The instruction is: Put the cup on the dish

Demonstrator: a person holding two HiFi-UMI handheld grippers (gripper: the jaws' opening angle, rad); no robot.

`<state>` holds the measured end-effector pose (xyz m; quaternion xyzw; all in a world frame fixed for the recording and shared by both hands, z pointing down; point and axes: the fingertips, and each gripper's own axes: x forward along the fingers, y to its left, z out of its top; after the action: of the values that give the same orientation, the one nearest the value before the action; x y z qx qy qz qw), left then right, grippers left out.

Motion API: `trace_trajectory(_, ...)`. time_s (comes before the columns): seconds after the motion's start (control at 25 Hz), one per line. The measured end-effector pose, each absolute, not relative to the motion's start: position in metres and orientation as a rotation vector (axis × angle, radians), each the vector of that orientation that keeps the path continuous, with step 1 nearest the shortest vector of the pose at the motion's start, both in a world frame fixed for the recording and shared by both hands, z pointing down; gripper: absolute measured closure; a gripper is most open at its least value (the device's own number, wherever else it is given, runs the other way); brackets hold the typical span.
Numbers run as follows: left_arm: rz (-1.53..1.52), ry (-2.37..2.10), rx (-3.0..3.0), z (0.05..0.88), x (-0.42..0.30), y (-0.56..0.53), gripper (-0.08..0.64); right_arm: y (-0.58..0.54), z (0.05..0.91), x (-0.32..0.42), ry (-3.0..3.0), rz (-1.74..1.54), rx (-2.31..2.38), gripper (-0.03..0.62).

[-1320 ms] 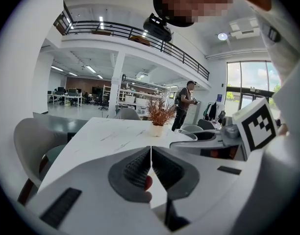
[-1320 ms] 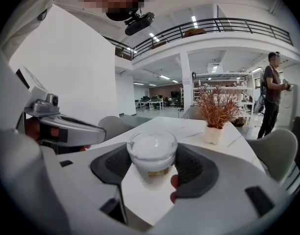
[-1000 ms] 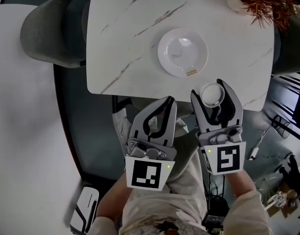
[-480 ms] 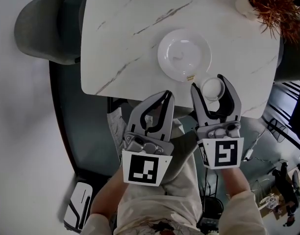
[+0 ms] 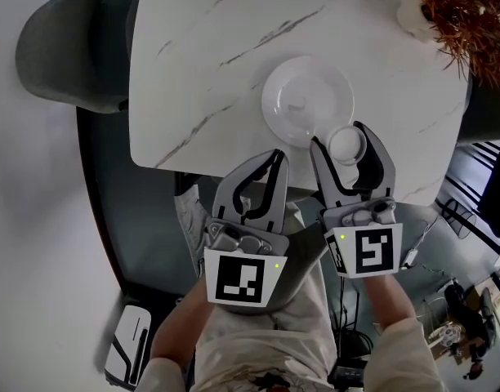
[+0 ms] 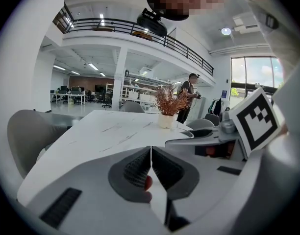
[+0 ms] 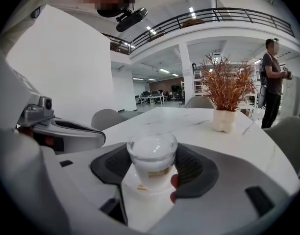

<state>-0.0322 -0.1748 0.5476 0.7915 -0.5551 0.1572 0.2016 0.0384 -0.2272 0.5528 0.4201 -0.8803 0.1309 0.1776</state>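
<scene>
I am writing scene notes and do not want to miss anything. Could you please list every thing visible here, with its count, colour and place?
table: one, white marble, centre
dish: one, white, on table
cup: one, whitish, at dish's near rim
potted plant: one, reddish-brown, table's far right corner
chairs: several, grey, around table
standing person: one, background
left gripper: one, grey, fingers shut
right gripper: one, grey, fingers shut on cup
</scene>
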Motion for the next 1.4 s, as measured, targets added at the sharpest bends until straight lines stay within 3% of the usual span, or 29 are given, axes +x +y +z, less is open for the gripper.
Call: trace_trajectory(1.4, 0.446, -1.568, 2.215, 0.560, -0.050, -0.185, 0.554, -0.259, 0.574, 0.015, -2.550, 0.271, 1.167, 0.330)
